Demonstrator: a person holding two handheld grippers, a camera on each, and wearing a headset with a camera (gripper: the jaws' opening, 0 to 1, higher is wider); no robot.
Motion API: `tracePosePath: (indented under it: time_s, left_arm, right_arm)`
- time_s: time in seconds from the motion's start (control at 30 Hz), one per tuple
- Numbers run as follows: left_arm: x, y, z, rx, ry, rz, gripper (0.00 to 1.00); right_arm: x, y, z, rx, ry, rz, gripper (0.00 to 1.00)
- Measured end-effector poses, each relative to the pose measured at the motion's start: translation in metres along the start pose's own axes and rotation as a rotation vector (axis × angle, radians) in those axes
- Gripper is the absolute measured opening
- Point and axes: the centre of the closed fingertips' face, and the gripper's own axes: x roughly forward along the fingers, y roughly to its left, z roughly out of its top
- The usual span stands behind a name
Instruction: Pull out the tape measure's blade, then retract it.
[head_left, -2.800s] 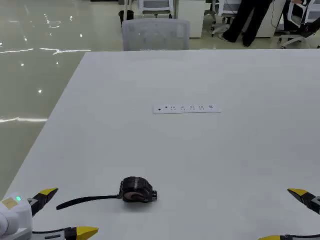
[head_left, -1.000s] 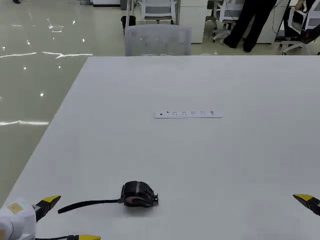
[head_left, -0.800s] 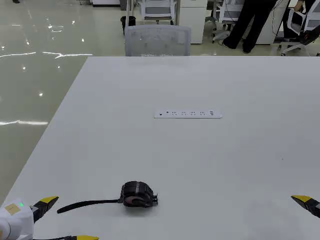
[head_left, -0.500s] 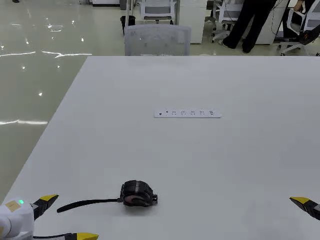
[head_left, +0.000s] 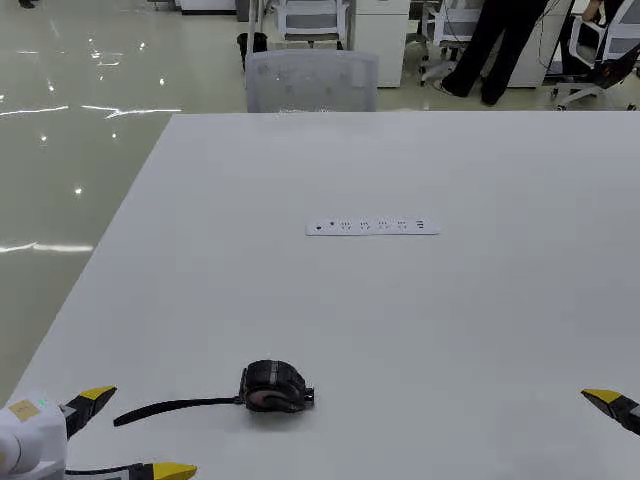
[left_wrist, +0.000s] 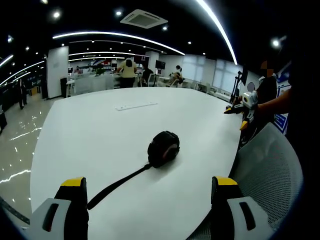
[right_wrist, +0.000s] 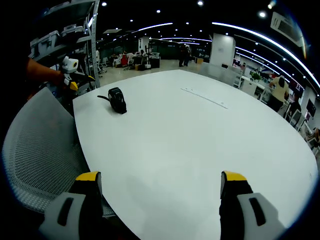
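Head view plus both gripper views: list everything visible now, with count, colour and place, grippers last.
table: 1, white, under everything.
tape measure: 1, black, on the table near its front edge, left of centre.
strap: 1, black, lying from the tape measure toward the left gripper.
power strip: 1, white, mid-table.
mesh chair: 1, grey, at the table's far edge.
person: 1, dark clothes, standing beyond the table, right.
left gripper: 1, yellow-tipped, open, by the strap's end.
right gripper: 1, yellow-tipped, open, near right.
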Motion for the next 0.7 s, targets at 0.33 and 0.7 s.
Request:
tracePosePath:
  time_s: [0.33, 0.7]
  left_arm:
    - [0.0000, -0.0019, -0.0021, -0.002, 0.001, -0.003, 1.00]
    - [-0.0013, -0.0010, -0.0010, 0.003, -0.001, -0.004, 1.00]
  right_arm:
    - [-0.0003, 0.0033, -0.0002, 0.005, -0.002, 0.002, 1.00]
    - [-0.0002, 0.0018, 0.0011, 0.005, -0.008, -0.005, 1.00]
